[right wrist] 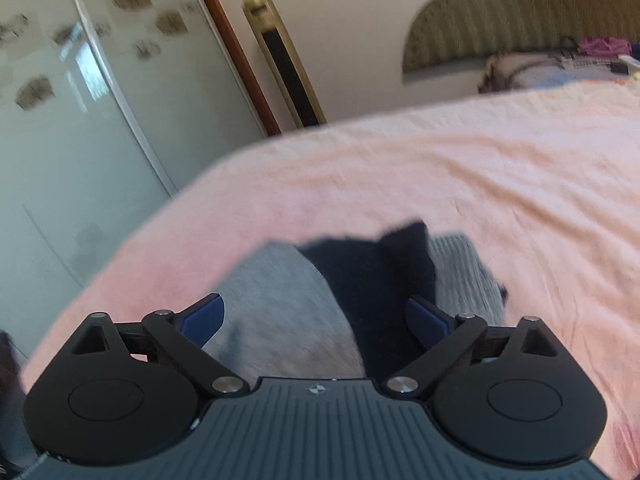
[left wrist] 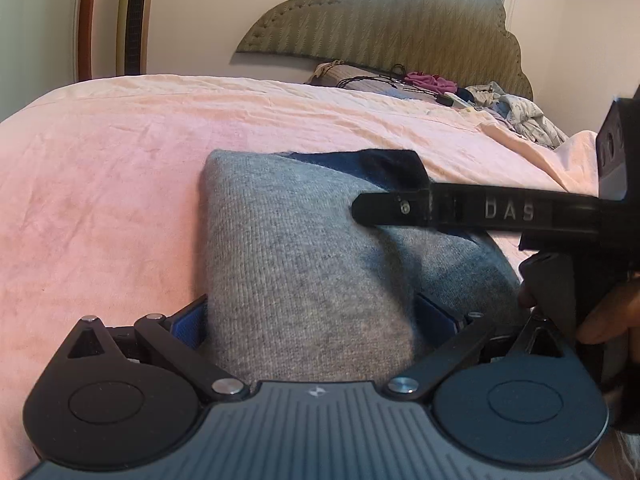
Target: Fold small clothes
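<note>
A small grey knit garment (left wrist: pixel 296 256) with a dark navy part (left wrist: pixel 384 168) lies folded on the pink bedspread (left wrist: pixel 112 168). My left gripper (left wrist: pixel 316 320) is open, its blue pads (left wrist: pixel 188 324) on either side of the garment's near end. My right gripper reaches in from the right in the left wrist view, one black finger (left wrist: pixel 400 210) lying across the garment's top right. In the right wrist view my right gripper (right wrist: pixel 316 316) is open above the grey cloth (right wrist: pixel 276 300) and the navy part (right wrist: pixel 380 280). That view is blurred.
A padded olive headboard (left wrist: pixel 400 20) stands at the back. A pile of clothes, cables and a pillow (left wrist: pixel 440 88) lies at the bed's far right. A wardrobe with frosted doors (right wrist: pixel 80 120) and a tall gold tower unit (right wrist: pixel 288 60) stand left of the bed.
</note>
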Demonstrator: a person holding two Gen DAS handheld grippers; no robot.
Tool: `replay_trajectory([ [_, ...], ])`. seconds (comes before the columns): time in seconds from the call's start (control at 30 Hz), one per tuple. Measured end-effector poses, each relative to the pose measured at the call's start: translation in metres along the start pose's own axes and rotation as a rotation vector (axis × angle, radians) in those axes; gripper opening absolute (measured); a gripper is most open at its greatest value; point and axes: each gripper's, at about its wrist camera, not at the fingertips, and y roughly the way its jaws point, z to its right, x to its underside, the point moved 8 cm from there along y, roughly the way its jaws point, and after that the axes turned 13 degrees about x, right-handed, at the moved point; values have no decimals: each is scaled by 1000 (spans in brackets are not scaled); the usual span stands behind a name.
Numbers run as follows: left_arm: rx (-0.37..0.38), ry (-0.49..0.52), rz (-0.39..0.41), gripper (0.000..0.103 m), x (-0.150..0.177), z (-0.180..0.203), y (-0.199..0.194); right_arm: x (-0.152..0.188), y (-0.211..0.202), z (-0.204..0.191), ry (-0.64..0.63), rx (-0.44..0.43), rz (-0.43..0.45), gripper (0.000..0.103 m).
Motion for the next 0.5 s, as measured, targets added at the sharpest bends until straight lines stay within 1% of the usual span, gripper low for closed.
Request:
replay_trajectory([
  [0.07,1,-1,1,103,0,-1,0,-3,0,3,28,-8,-17,93],
  [0.13,0,-1,1,103,0,-2,0,-3,-4,-5,-50,24,-29,93],
  [0.17,-1,-2,2,103,0,-2,-1,-4,-9,-7,-50,43,-30,90],
  [0.2,-2,-2,2,103,1,-2,-1,-5,-17,-6,-11,49,-32,90],
  [0.23,-3,-2,2,103,1,-2,-1,-7,-26,-6,38,36,-29,90],
  [0.27,-4,-1,1,103,1,-1,-1,-8,-34,-6,75,12,-20,92],
  [0.3,-5,0,1,103,0,-1,-1,-6,-39,-4,94,-4,-14,97],
  [0.33,-4,1,0,103,0,-1,-1,0,-37,-1,97,-3,-32,101],
  [0.37,-4,2,-1,103,0,-1,-1,12,-25,5,90,9,-85,102],
  [0.4,-3,2,-2,103,0,-1,-2,16,-25,8,39,18,-32,101],
  [0.43,1,-1,-4,103,0,-1,-4,18,-26,8,11,24,-45,100],
  [0.47,7,-15,-5,103,0,-1,-9,15,-31,9,28,35,-58,97],
  [0.5,18,-32,1,103,0,-2,-16,11,-39,11,82,24,-80,96],
])
